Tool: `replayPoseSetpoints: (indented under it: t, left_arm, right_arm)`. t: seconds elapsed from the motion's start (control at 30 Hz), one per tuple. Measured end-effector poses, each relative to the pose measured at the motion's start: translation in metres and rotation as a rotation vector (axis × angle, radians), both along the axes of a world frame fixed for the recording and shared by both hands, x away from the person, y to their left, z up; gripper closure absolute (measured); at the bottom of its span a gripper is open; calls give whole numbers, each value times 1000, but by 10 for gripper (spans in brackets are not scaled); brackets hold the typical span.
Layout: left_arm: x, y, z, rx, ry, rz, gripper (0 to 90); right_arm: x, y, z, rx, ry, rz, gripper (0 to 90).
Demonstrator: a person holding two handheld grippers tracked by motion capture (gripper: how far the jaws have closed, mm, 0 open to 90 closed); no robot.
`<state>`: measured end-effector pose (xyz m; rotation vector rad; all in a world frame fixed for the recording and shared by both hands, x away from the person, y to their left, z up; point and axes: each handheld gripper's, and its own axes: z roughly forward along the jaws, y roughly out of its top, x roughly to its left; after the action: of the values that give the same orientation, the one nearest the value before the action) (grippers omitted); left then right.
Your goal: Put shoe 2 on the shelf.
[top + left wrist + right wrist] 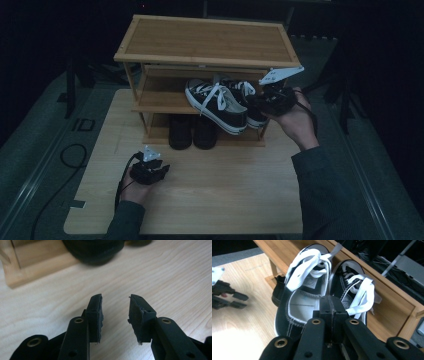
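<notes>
A pair of black sneakers with white laces (220, 102) lies half out over the front of the middle shelf of a wooden shoe rack (205, 40). My right gripper (261, 102) is at their heels. In the right gripper view that gripper (331, 301) is shut where the two heel rims of the sneakers (304, 300) meet. My left gripper (162, 171) rests low over the table, in front of the rack and to the left. Its jaws (115, 300) stand open with only bare wood between them. It also shows far off (243, 301).
A pair of plain black shoes (192, 131) stands on the rack's bottom shelf; one toe (93, 250) is just ahead of my left gripper. The rack's top shelf is bare. The light wooden table (220, 190) has free room in front. A cable (70, 155) lies off its left edge.
</notes>
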<state>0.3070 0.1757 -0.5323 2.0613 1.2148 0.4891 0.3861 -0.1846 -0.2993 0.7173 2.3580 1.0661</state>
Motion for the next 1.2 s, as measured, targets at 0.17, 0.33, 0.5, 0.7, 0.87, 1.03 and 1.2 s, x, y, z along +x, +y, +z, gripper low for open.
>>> replayPoseSetpoints:
  t: [0.17,0.33,0.5,0.7,0.87,1.03,1.2]
  left_arm:
    - [5,-2,11,1,-18,-4,654]
    - [10,-5,22,0,-41,-9,666]
    - [15,-9,32,-3,-61,-17,692]
    - [24,-16,50,8,-98,-30,711]
    - [30,-21,63,8,-121,-34,727]
    - [38,-26,72,6,-134,-33,747]
    - [44,-29,81,26,-139,-42,766]
  right_arm:
    - [-7,-6,0,8,-9,9,900]
    - [-14,-10,-1,9,-22,15,900]
    - [-18,-11,-2,18,-20,24,900]
    - [-25,-12,-10,9,-16,40,900]
    - [-32,-12,-18,-3,-9,51,900]
    - [-35,-15,-27,-2,7,50,900]
    - [-37,-17,-34,-14,18,55,900]
